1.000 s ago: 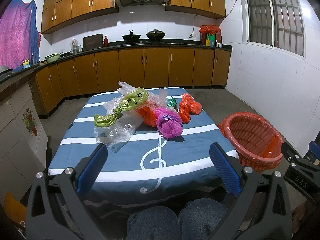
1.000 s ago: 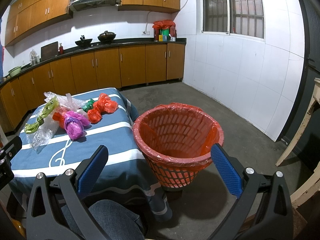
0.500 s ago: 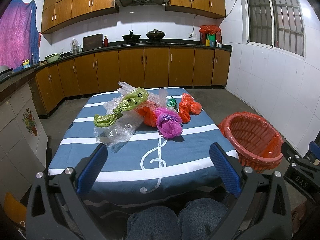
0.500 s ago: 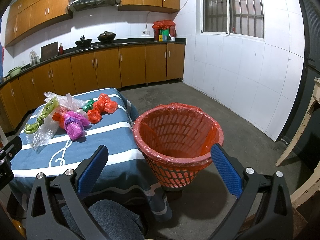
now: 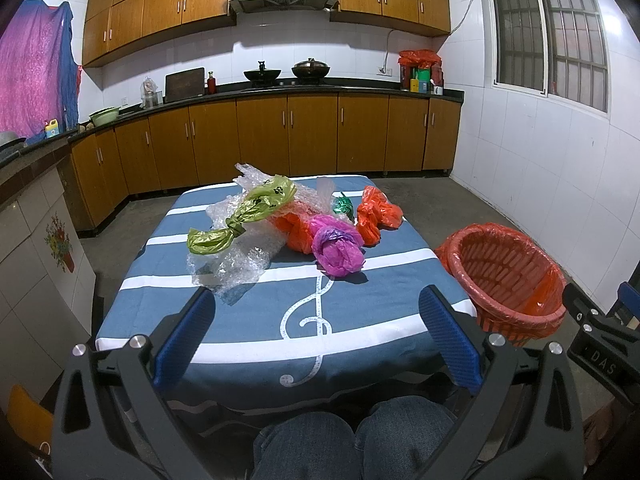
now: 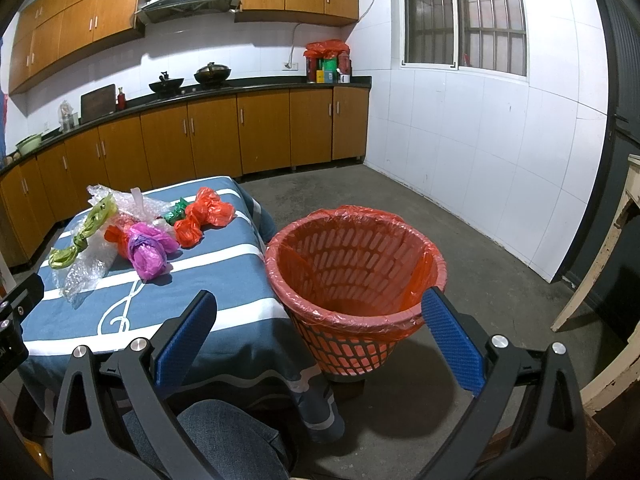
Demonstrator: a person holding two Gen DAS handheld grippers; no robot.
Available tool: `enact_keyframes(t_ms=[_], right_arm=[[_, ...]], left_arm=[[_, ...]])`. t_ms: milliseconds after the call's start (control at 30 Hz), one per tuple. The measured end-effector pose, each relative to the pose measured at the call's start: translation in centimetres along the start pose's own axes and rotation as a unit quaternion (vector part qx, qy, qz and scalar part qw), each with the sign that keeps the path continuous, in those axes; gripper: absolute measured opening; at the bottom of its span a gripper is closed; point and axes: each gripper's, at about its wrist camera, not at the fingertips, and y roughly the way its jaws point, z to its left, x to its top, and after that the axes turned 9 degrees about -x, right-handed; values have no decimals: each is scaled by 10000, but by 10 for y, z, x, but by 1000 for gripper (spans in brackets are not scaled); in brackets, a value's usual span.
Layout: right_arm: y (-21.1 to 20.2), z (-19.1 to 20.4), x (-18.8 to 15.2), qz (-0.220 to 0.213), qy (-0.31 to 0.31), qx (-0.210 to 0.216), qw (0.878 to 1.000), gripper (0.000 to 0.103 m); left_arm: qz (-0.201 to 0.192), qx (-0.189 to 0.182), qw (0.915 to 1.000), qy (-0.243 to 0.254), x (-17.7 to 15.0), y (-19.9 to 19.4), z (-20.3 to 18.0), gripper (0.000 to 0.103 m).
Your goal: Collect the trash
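Crumpled plastic bags lie on the blue striped table (image 5: 360, 304): a purple bag (image 5: 338, 249), orange bags (image 5: 376, 216), a small green wrapper (image 5: 343, 207), a yellow-green bag (image 5: 244, 218) and clear bubble wrap (image 5: 236, 264). An orange lined basket (image 5: 504, 276) stands on the floor to the table's right. My left gripper (image 5: 318, 332) is open and empty over the table's near edge. My right gripper (image 6: 320, 336) is open and empty, near the basket (image 6: 356, 276). The bags also show in the right wrist view, with the purple bag (image 6: 148, 250) nearest.
Kitchen cabinets (image 5: 312, 136) and a counter with pots line the far wall. A white tiled wall (image 6: 480, 160) stands to the right. A pale wooden table leg (image 6: 600, 256) is at far right. The person's knees (image 5: 348, 444) sit below the table edge.
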Motion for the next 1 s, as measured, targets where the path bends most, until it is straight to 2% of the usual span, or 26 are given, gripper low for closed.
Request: enact_keyframes(t_ms=[1000], right_arm=[[1,-3,0,-2,8,0,10000,101]], left_arm=[[2,-1,10000,2,0,0,0,99]])
